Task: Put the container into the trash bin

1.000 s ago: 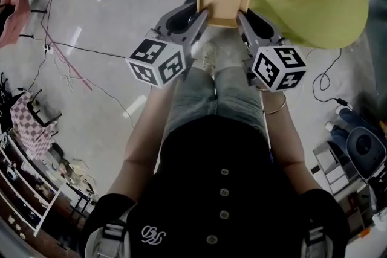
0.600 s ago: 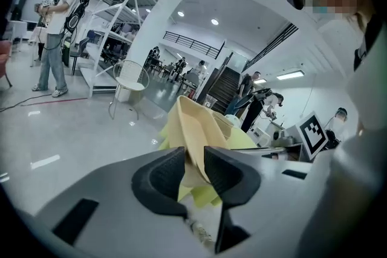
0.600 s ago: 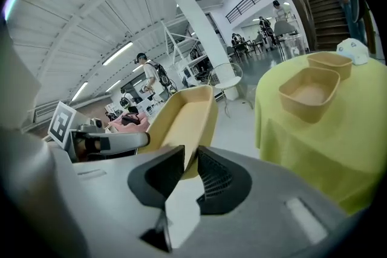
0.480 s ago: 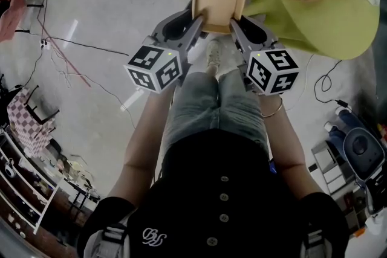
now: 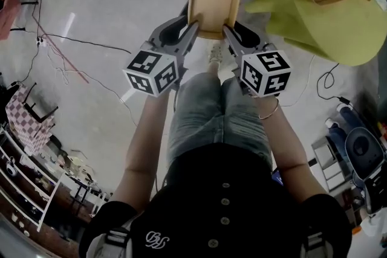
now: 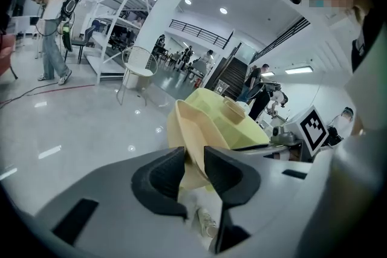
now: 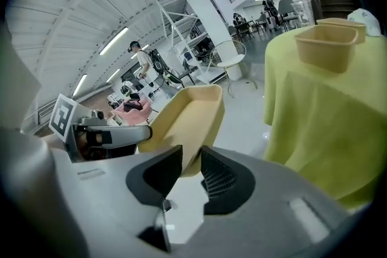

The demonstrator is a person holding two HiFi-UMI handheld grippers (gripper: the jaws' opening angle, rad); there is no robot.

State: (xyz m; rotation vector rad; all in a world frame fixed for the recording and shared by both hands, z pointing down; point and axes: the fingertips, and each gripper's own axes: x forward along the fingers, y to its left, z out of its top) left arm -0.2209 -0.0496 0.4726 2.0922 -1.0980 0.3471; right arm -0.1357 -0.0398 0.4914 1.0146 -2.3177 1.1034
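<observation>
So, container [image 5: 213,4] up over floor, just left of desk [image 5: 314,30]. Left tool [image 5: 194,26] clamped on its rim. Right tool [image 5: 227,31] jaws opening, rim between them. No bin in sight; whole drop left.

Lighting: bright, even, from ceiling lamps [image 6: 224,10] and strip lights [image 7: 118,39]. Glare: white streaks on glossy floor [image 5: 121,9]. Shadows: faint, soft. Distortion: heavy fisheye curvature, dark vignetted corners in both gripper views. Focus: container [image 6: 199,124] soft close to lens; head view muted.
</observation>
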